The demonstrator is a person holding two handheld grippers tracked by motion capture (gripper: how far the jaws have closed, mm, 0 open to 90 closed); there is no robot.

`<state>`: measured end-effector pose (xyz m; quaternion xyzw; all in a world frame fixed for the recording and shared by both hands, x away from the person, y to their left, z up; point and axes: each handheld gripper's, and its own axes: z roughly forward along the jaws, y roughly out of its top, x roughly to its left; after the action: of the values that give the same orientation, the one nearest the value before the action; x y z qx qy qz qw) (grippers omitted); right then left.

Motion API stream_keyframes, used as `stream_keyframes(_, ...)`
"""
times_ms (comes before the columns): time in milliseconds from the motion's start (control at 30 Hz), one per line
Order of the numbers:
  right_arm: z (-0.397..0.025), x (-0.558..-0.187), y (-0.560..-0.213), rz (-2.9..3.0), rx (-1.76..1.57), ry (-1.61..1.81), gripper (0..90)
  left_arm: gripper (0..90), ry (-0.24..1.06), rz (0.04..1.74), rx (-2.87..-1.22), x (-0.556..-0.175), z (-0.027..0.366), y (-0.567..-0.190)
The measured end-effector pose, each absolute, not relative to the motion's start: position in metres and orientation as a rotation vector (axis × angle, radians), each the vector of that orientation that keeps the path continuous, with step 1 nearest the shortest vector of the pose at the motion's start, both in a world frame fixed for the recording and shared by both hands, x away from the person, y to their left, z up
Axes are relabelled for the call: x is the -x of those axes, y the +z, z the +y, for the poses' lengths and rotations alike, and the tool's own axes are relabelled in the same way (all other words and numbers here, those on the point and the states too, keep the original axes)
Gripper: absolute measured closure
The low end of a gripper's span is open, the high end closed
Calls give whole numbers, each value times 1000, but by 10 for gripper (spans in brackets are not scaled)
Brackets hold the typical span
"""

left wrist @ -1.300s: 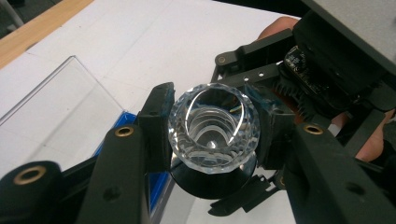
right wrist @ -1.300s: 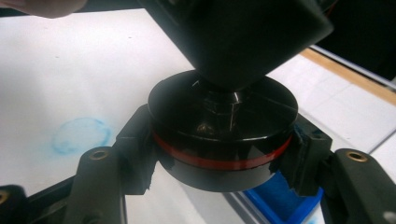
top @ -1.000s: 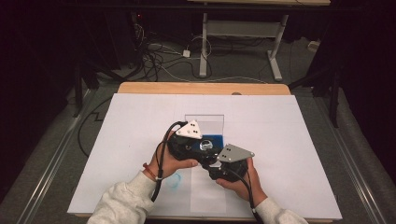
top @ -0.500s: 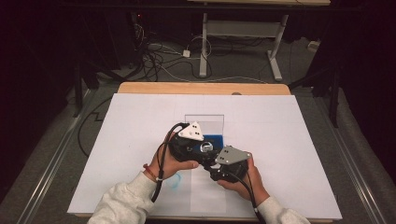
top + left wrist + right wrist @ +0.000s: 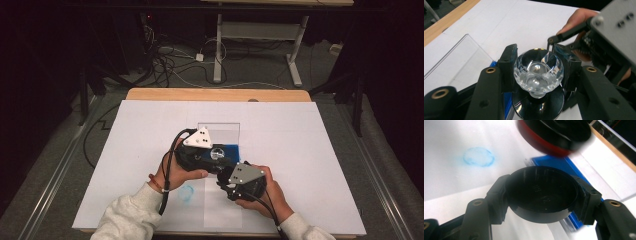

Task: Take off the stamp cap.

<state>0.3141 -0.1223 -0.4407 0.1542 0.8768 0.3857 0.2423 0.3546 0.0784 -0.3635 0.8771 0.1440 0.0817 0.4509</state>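
Left tongs (image 5: 537,72) grasp a clear faceted knob (image 5: 538,71) — right tongs (image 5: 541,195) clench a black round cap (image 5: 541,193) just beside it.

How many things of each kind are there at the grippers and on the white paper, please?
Stamp with clear faceted knob: 1
Black round cap: 1
Blue pad: 1
Blue stamped ring: 1
Clear sheet: 1
Total: 5
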Motion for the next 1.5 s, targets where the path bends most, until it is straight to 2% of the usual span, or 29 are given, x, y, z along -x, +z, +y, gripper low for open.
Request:
stream_keyframes(833,-205,-312,-401,2170,-664,1122,386,546,248,404,-2237,-367,94,-377)
stream_keyframes(1500,-240,-288,-407,2096,-725,1122,385,546,286,427,-2230,-369,104,-375)
